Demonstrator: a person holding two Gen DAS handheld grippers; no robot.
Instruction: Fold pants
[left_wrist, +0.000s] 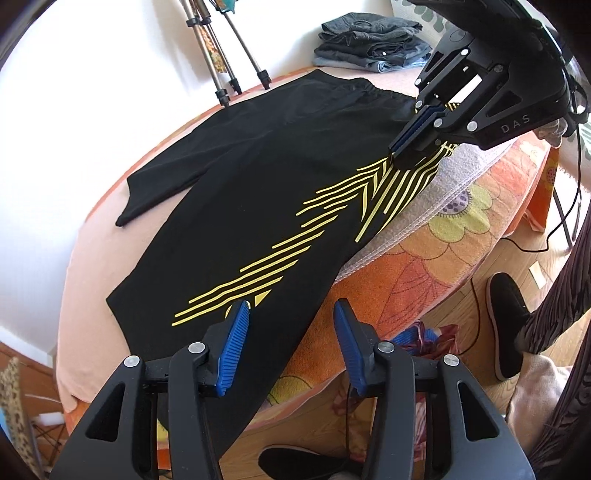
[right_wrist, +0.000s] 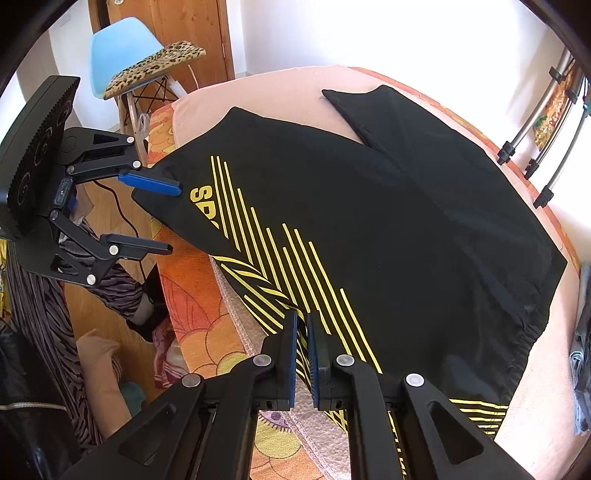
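The black pants (left_wrist: 240, 192) look light, limp and slippery, best pinched at hem and waistband edges; the right gripper (right_wrist: 302, 325) is clenched on their side edge, while the left gripper (left_wrist: 291, 317) hangs released near the hem.

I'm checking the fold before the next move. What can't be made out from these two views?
- Right gripper on the pants: its own fingers hide how much cloth is pinched, in both views.
- Yellow lettering: right wrist view, lost in a fold.
- Folded stack: left wrist view, too far to tell the garments.
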